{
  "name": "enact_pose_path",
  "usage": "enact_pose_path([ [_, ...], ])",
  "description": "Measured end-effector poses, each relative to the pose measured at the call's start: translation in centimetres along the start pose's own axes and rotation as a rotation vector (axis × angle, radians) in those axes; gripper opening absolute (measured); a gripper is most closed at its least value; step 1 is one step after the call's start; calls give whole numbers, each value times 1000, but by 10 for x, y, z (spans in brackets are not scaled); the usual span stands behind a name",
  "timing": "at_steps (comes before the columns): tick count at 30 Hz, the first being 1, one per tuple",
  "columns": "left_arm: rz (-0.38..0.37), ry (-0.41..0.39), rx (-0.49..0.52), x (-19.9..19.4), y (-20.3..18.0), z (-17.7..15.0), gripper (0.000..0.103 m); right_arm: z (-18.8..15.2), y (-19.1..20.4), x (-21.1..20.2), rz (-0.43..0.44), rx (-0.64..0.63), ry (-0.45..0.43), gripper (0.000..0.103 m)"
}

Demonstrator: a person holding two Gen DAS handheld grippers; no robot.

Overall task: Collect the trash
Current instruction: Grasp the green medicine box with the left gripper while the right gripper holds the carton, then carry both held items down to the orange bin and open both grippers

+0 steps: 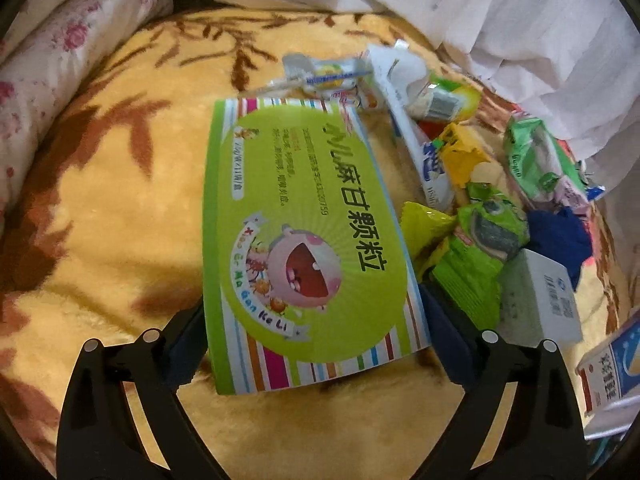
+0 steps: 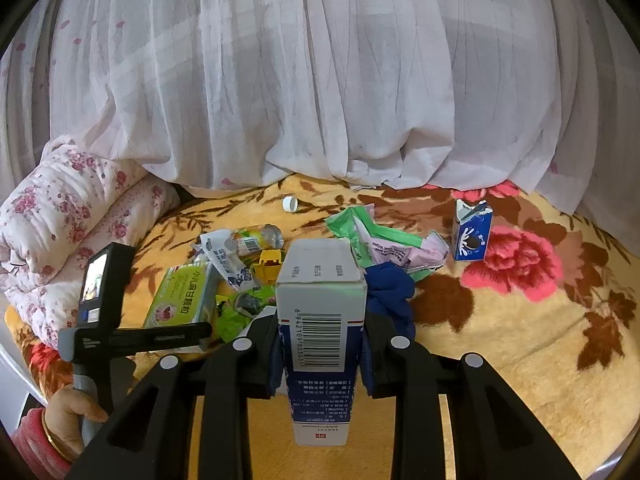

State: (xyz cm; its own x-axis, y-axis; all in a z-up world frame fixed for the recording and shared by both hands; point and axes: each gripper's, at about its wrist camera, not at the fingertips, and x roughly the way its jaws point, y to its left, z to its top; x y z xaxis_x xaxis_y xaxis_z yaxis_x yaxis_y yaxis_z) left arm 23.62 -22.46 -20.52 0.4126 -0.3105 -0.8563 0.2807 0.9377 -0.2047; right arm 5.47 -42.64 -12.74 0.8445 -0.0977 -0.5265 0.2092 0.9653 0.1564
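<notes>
My left gripper is shut on a green striped medicine box, held above a yellow floral blanket. Beside it lies a pile of trash: green snack wrappers, a yellow piece, a white-blue wrapper and a white box. My right gripper is shut on a white and blue carton with a barcode, held upright. In the right wrist view the green box and the left gripper's handle show at left, the trash pile ahead.
A blue cookie carton stands on the blanket at right. A white bottle cap lies near the white curtain. A folded floral quilt lies at left. A blue cloth lies behind the carton.
</notes>
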Motion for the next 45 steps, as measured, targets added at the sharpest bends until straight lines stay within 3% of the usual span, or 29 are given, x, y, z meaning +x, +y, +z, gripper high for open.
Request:
enact_pose_path([
  [7,-24,-79,75,-56,-1,-16,90,-2,8,-26,13,-21,-20,29],
  [8,-24,-90,84,-62,-2,-18,79,-2,10,-32,14,-27,-24,29],
  [9,-51,-97,97,-72,-2,-22,53,-3,12,-38,15,-33,-27,29],
  [10,-75,-82,93,-79,0,-26,36,-3,14,-43,16,-38,-31,29],
  [11,-87,-67,85,-84,2,-28,30,-5,16,-50,20,-46,-36,29],
  [16,-75,-32,107,-85,10,-47,30,-13,24,-73,17,-72,-43,29],
  [20,-152,-51,72,-94,18,-52,29,-16,27,-84,10,-81,-41,29],
  [29,-183,-124,112,-141,20,-74,29,-25,37,-108,27,-125,-50,29],
  [37,-220,-125,236,-201,15,-136,29,-53,53,-138,88,-198,-14,29],
  [45,-256,-46,358,-239,10,-217,29,-102,69,-164,186,-264,106,29],
])
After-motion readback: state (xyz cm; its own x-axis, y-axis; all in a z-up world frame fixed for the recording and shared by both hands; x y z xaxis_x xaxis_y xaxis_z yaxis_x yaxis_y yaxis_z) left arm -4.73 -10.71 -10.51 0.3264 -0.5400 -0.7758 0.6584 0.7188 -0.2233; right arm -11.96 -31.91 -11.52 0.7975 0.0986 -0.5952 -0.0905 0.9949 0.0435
